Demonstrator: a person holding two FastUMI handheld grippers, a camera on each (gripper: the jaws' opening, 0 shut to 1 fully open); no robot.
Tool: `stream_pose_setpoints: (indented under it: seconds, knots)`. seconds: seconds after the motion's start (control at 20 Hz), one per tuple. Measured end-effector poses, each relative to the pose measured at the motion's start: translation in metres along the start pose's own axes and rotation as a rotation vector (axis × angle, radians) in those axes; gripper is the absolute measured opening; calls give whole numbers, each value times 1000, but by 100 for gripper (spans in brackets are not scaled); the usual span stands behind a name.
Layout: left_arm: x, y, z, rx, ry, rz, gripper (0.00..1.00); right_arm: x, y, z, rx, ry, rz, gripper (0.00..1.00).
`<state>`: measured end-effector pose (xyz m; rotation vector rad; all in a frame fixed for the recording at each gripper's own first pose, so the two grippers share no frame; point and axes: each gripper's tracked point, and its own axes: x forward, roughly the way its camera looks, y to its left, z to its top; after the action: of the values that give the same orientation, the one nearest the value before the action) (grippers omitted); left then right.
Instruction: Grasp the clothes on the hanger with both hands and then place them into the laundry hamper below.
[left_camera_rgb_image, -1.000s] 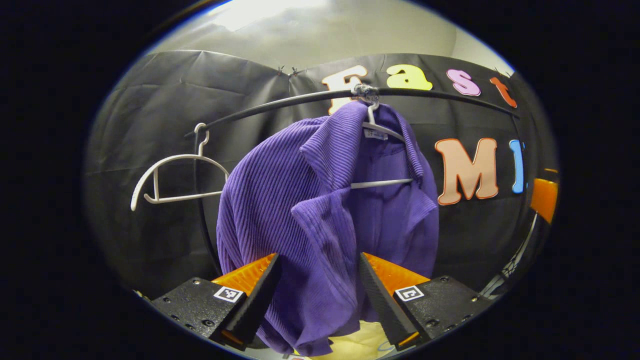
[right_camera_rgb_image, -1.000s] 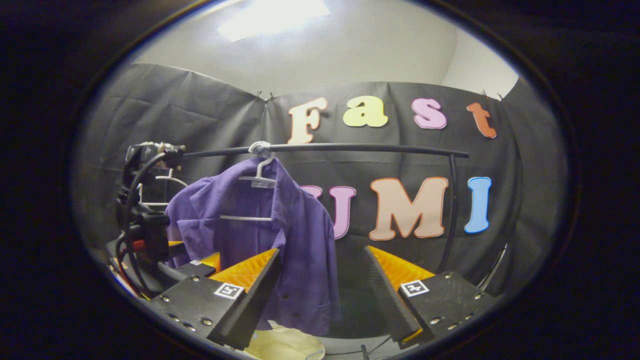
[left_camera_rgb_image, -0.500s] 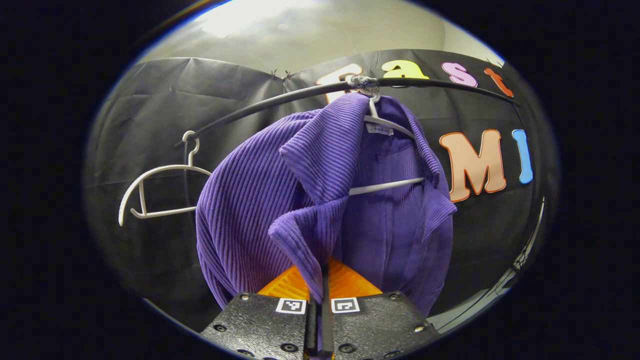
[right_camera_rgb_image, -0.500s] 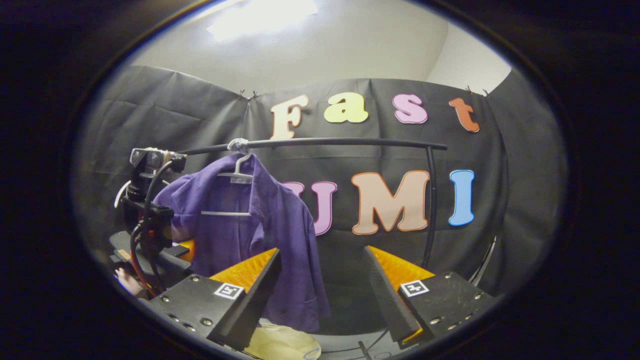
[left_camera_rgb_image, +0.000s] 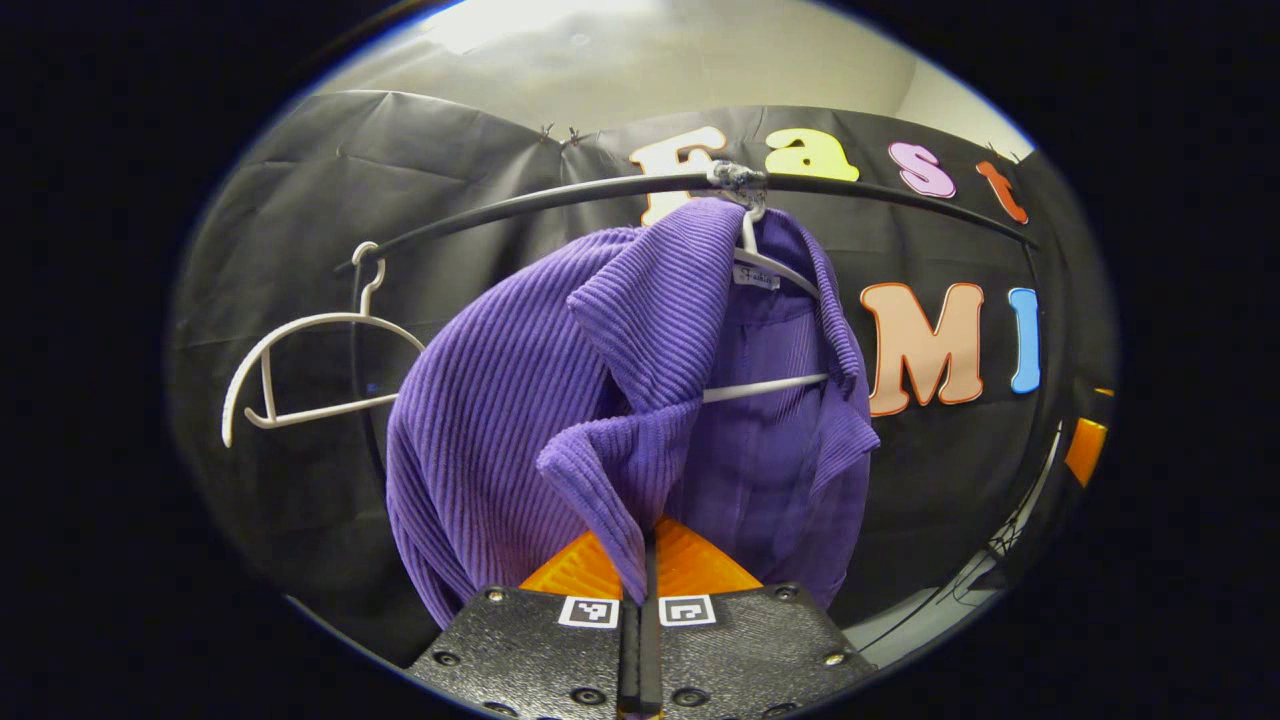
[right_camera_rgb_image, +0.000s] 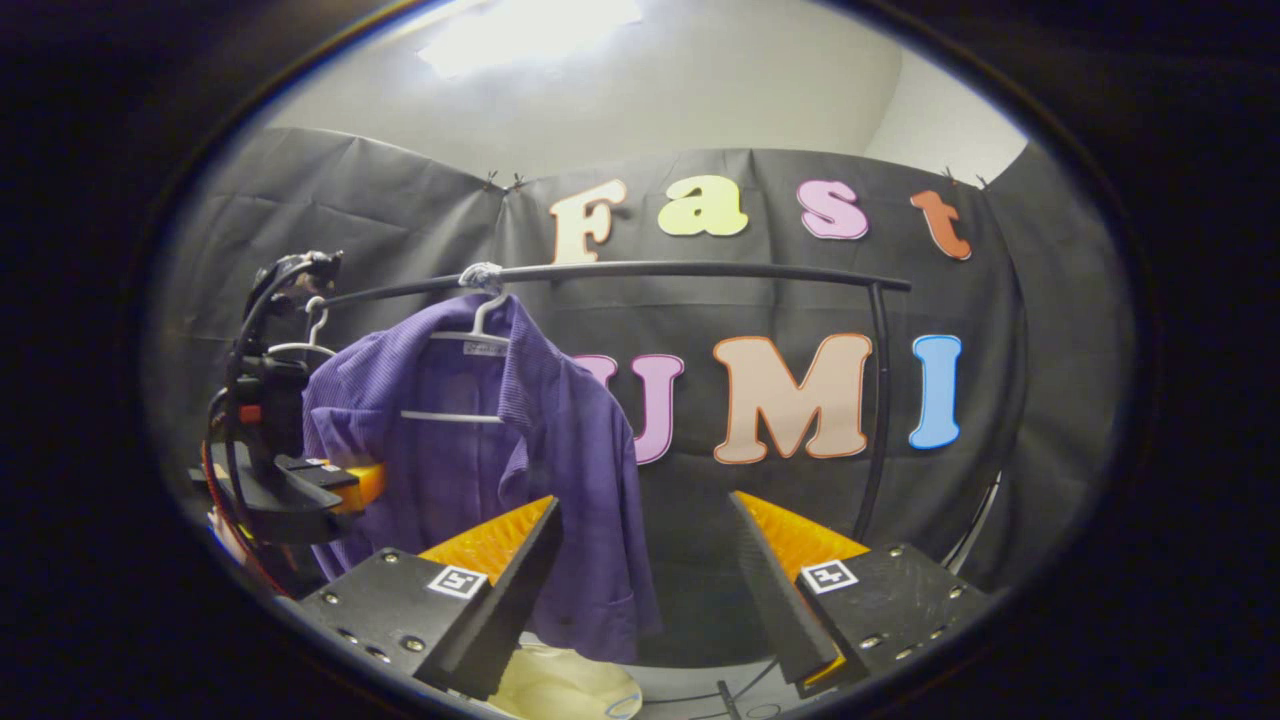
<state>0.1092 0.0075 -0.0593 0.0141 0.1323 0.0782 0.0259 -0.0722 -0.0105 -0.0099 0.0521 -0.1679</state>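
Soft purple ribbed-knit shirt (left_camera_rgb_image: 560, 400) on a white plastic hanger (left_camera_rgb_image: 770, 385), gripped at its front edge by the closed left gripper (left_camera_rgb_image: 640, 570).
Limp and light, it is best taken at the opposite front edge by the right gripper (right_camera_rgb_image: 645, 560), whose jaws are held open.

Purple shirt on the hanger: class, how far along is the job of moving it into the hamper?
Done: the left gripper is shut on the front edge of the purple shirt. In hand: the right gripper hangs open, short of the cloth. Left: grasp with the right, lift the shirt off the white hanger, and lower it into the hamper.
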Motion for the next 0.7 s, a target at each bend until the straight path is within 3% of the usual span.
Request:
stream_pose_setpoints:
  seconds: [0.3, 0.7]
  knots:
    - [-18, 12, 33, -14, -56, 13, 2, 15, 15, -5, 0, 9, 53, 96]
    - [-51, 30, 83, -28, -132, 46, 0, 53, 61, -8, 9, 0, 197, 98]
